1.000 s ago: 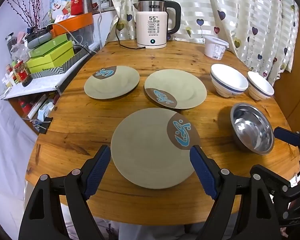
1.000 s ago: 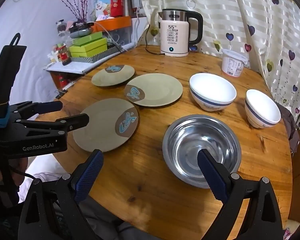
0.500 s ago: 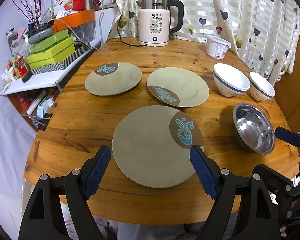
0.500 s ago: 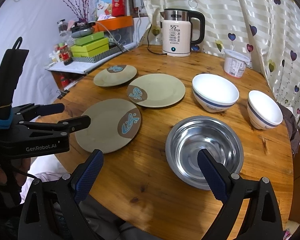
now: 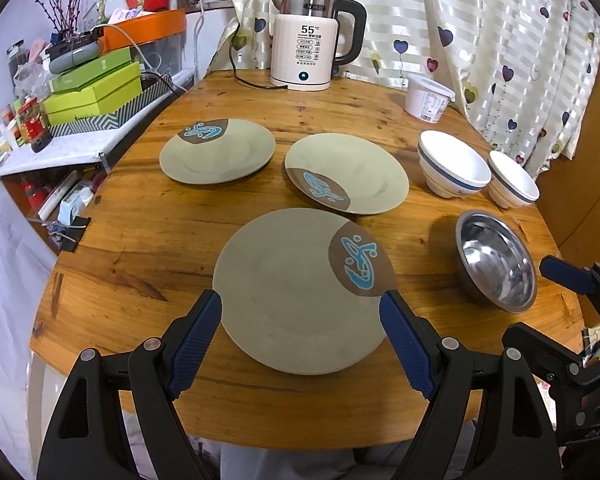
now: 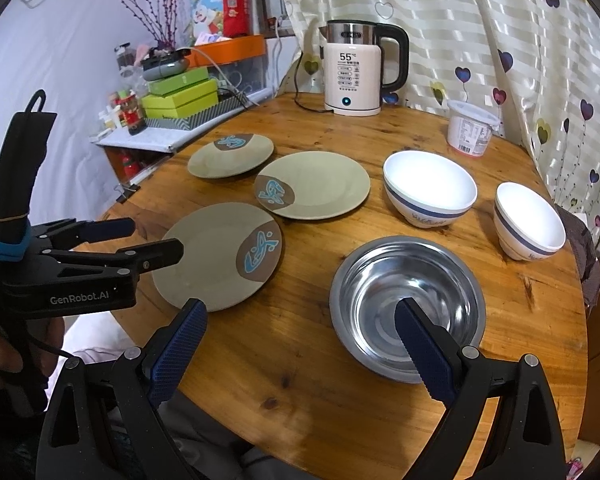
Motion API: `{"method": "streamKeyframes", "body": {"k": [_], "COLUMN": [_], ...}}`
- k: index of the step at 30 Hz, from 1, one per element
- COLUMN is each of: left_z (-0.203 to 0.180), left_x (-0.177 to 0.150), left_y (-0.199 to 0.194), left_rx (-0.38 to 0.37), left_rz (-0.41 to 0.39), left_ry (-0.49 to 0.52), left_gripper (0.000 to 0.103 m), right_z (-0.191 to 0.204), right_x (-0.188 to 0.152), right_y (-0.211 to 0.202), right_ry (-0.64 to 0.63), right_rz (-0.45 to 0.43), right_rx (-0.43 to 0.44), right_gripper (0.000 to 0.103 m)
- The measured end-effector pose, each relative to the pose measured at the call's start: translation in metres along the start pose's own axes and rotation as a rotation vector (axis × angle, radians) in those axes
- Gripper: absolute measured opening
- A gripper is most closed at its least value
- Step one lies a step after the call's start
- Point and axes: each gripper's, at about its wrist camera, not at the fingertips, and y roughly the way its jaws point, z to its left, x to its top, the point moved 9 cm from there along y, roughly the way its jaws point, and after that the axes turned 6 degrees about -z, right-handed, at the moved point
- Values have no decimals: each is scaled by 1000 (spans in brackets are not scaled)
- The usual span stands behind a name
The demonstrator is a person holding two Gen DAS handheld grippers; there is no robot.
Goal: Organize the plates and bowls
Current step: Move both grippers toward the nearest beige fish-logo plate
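The left gripper hovered over the near edge of a round wooden bench, its blue-padded fingers spread wide apart and holding nothing. Between those fingers, lying flat on the bench, sat the nearest green plate, with a brown patch and a blue fish on its right side. The right gripper was likewise spread wide and empty, held above the bench edge; its right finger stood in front of a steel bowl that rested upright on the bench, to the right of the nearest plate. Farther back lay two more green plates: a middle plate just beyond the nearest one, and a far-left plate beside it. To the right stood two white bowls with blue bands, a larger bowl and a smaller bowl, close together. At the back of the bench stood an electric kettle and a white lidded tub.
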Motion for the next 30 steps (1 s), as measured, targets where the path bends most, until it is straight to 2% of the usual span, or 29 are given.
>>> {"method": "streamKeyframes", "body": {"k": [17,30], "left_z": [5,6], "left_x": [0,1], "left_y": [0,2], "left_rx": [-15,-12], "left_rz": [4,9], "left_ry": [-8,-15], "left_gripper": [82,82], "right_z": [0,5], "right_x": [2,3], "right_y": [-1,4], "right_ry": [7,37], "right_rz": [-3,31], "right_rx": [12,24], "right_gripper": [96,96]}}
